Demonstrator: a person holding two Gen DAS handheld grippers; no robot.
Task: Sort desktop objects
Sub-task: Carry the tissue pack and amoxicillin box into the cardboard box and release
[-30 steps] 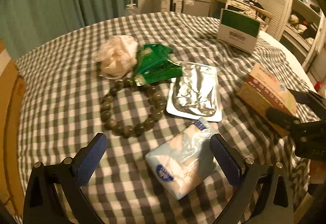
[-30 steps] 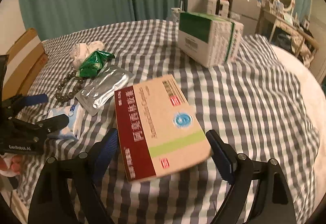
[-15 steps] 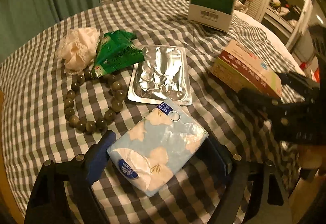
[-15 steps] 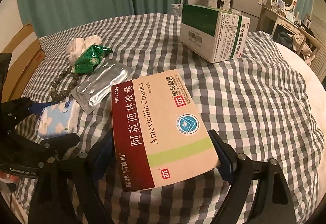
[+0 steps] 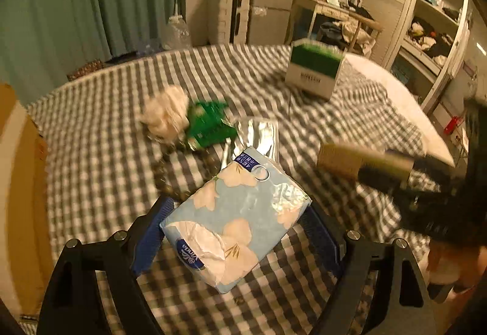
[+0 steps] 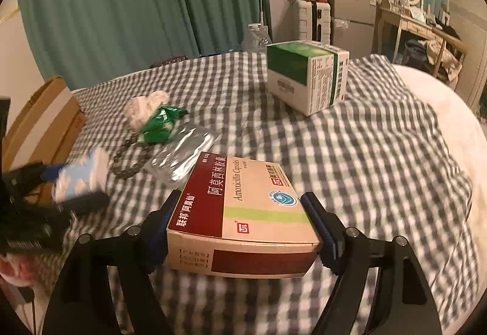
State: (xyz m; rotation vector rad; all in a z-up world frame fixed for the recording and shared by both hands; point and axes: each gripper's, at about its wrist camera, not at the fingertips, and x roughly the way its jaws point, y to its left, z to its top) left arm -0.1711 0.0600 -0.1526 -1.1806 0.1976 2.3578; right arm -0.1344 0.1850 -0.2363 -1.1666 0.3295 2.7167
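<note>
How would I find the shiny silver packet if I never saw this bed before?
Look at the checkered bedspread, then the small pile of things left of the big green-and-white box. The silver foil packet lies flat just beyond the amoxicillin box, beside a green wrapper and dark beads. It alone looks mirror-shiny and crinkled.
</note>
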